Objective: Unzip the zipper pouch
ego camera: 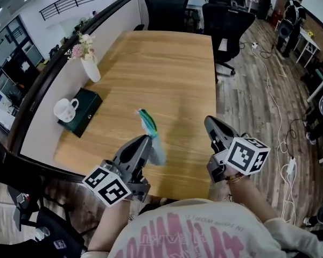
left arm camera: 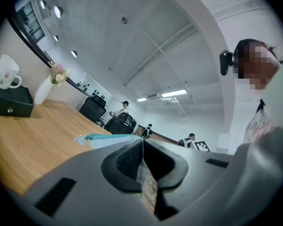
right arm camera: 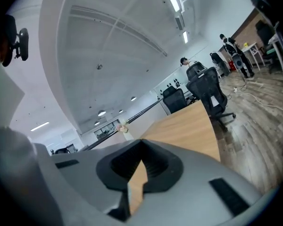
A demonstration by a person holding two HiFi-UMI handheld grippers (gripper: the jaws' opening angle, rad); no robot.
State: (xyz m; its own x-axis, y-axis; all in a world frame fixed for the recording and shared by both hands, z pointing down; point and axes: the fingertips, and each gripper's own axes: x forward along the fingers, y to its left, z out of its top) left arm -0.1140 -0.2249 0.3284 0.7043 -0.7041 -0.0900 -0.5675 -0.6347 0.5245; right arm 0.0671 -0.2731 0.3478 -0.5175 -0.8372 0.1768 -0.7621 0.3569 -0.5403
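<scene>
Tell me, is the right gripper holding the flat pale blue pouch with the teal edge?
No, the pale blue pouch sits in the left gripper; the right gripper is empty.

Head view steeply down over table; both gripper views low, level, along same table.

Light wooden table, black office chairs behind, wood-plank floor, white ceiling, strip lights on.

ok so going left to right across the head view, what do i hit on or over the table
mug → vase of flowers → zipper pouch → right gripper
</scene>
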